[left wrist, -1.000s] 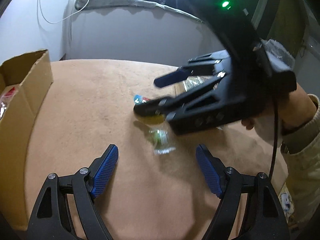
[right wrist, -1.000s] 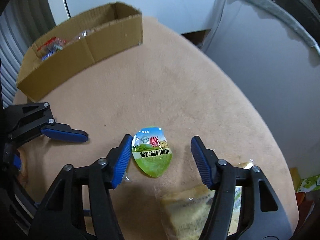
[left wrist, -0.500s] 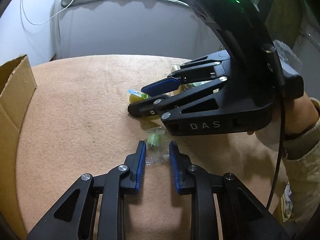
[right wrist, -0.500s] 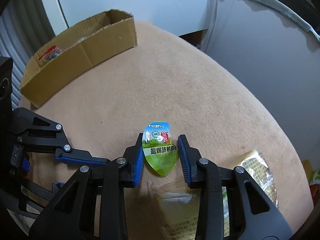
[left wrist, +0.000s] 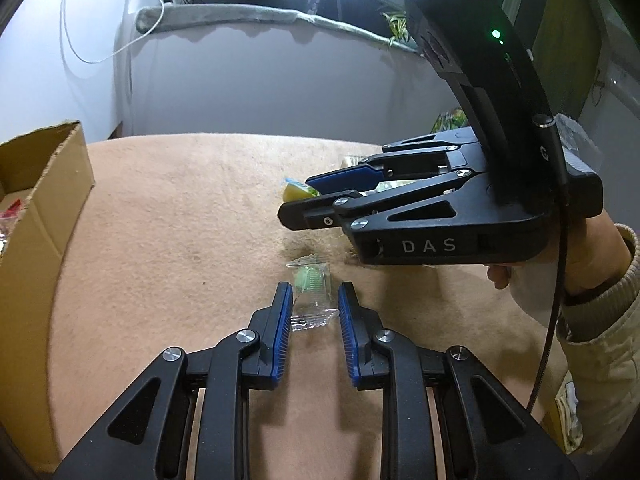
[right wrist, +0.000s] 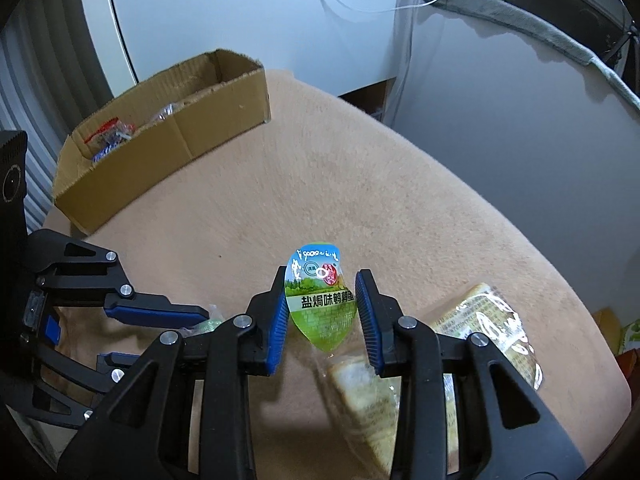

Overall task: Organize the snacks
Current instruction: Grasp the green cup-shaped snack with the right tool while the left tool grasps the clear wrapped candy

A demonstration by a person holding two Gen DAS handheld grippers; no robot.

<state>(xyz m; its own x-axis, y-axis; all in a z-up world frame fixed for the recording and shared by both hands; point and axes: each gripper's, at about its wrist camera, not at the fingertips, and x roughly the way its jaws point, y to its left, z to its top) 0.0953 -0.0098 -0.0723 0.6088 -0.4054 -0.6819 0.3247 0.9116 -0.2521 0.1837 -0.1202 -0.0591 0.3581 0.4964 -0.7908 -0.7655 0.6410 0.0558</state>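
Note:
A small clear-wrapped green candy (left wrist: pixel 311 280) sits between the blue pads of my left gripper (left wrist: pixel 314 312), which is shut on its wrapper just above the tan tablecloth (left wrist: pixel 180 220). My right gripper (right wrist: pixel 322 308) is shut on a green egg-shaped snack pack (right wrist: pixel 320 304) and holds it clear of the cloth. In the left wrist view the right gripper (left wrist: pixel 298 200) hangs just beyond the candy, with the pack's yellow underside (left wrist: pixel 294 191) showing. A cardboard box (right wrist: pixel 160 148) with several snacks inside stands at the table's far left.
Two bread packets (right wrist: pixel 484 328) (right wrist: pixel 360 392) lie on the cloth under and right of the right gripper. The box wall (left wrist: pixel 44 200) is close on the left gripper's left. A person's hand and sleeve (left wrist: pixel 592 280) hold the right gripper. The table's curved edge runs behind.
Both grippers went from open to shut: the left on the green candy, the right on the green snack pack. The right gripper then rose with the pack off the cloth.

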